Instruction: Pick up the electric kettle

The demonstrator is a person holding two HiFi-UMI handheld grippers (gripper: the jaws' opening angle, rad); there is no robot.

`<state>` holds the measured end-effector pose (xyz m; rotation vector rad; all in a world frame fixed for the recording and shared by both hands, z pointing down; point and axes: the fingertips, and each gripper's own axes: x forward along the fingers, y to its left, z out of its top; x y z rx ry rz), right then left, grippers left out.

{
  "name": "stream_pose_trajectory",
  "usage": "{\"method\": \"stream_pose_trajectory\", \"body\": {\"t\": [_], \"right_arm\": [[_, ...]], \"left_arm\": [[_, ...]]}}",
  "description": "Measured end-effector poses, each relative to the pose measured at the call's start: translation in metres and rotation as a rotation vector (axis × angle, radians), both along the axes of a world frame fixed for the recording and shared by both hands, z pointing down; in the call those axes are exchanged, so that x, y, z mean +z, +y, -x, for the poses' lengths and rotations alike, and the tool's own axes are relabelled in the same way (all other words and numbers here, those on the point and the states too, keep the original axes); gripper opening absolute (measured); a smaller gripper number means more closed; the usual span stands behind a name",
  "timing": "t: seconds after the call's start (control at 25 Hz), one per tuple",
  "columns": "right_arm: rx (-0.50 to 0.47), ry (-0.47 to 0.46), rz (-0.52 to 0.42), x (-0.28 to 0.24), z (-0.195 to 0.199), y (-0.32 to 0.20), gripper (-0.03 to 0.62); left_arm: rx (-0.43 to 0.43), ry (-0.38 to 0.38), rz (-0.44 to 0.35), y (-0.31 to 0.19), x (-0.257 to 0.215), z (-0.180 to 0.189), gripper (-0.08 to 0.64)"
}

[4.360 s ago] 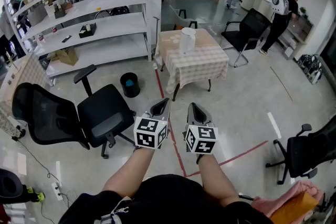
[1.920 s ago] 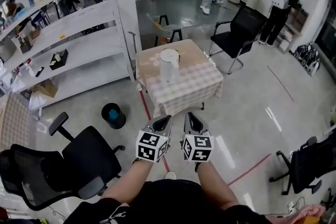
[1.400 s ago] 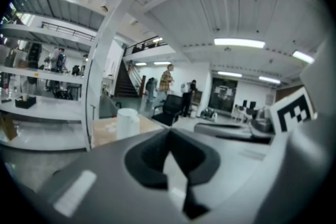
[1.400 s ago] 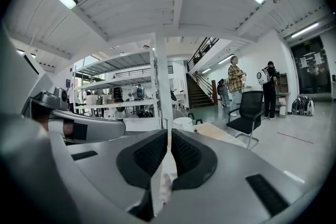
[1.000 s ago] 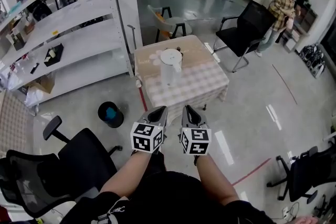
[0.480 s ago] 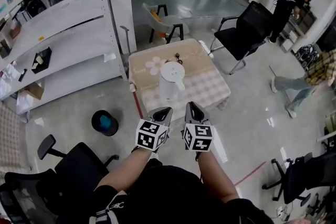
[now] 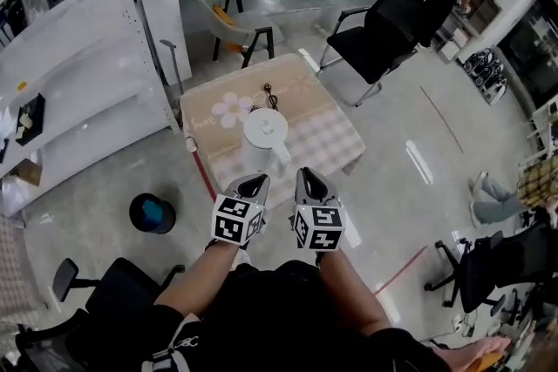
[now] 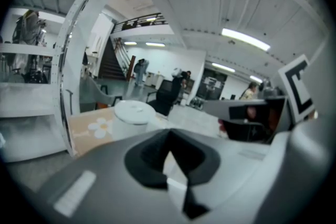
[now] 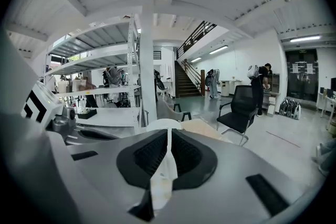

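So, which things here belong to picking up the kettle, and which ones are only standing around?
For the job:
- electric kettle
- table it stands on
- left claw and right claw, both shut and empty

Just around:
- black office chair beyond the table
- grey chair
- bin
- white shelves
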<state>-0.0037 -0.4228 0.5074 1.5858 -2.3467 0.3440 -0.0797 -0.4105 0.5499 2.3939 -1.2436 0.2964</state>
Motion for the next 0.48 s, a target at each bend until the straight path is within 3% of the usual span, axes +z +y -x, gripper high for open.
{"method": "stream_pose_trajectory", "body": {"t": [0.16, 0.48], "right_arm": [[-0.007, -0.058, 0.006, 0.004, -0.006, -0.013, 0.000], [-0.041, -0.034, 0.038, 0.014, -0.029, -0.030, 0.000]], "left_arm": [[0.022, -0.004, 0.014, -0.009, 0.017, -0.007, 0.000], [0.048, 0.020, 0.016, -0.026, 0.039, -0.026, 0.003]]}}
